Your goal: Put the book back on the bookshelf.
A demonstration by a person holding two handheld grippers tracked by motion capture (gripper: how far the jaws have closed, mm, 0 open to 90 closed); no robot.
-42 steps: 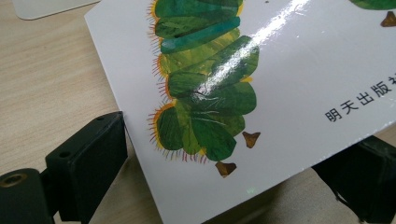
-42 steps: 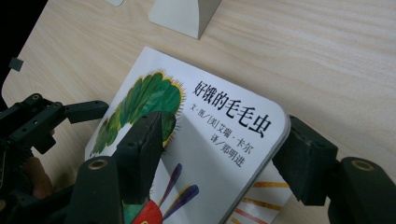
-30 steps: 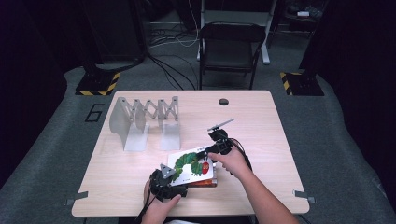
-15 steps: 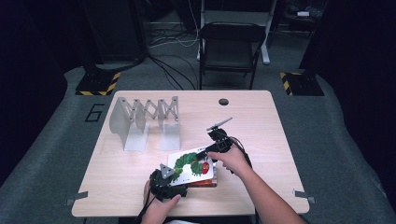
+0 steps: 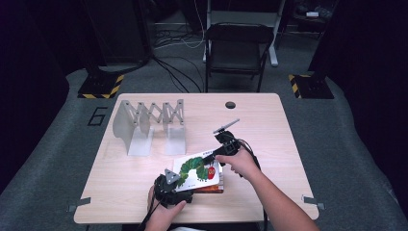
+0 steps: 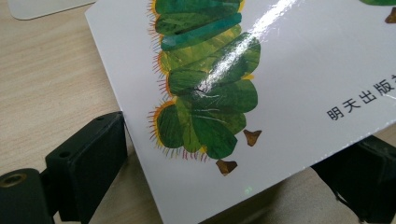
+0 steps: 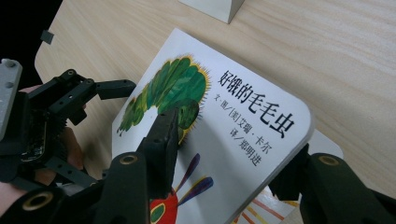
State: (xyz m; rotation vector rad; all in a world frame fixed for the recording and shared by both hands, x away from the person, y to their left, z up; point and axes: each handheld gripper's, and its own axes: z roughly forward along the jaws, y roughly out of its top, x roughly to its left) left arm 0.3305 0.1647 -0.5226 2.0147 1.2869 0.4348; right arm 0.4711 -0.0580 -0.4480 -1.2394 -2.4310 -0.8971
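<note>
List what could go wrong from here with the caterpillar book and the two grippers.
1. The caterpillar book lies on another book; closing the right hand-held gripper, one jaw on the cover and one under its edge, may drag the lower one along.
2. The glossy cover could slip between the left hand-held gripper jaws, which straddle a corner.
3. Pulling from both ends may bend the book.

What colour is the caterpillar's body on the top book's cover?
Green, in mottled shades, on the white cover of the top book; the left gripper view shows it best.

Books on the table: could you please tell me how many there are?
2, stacked near the front edge: the white caterpillar book on top, and a red-edged book under it. More could be hidden beneath.
</note>
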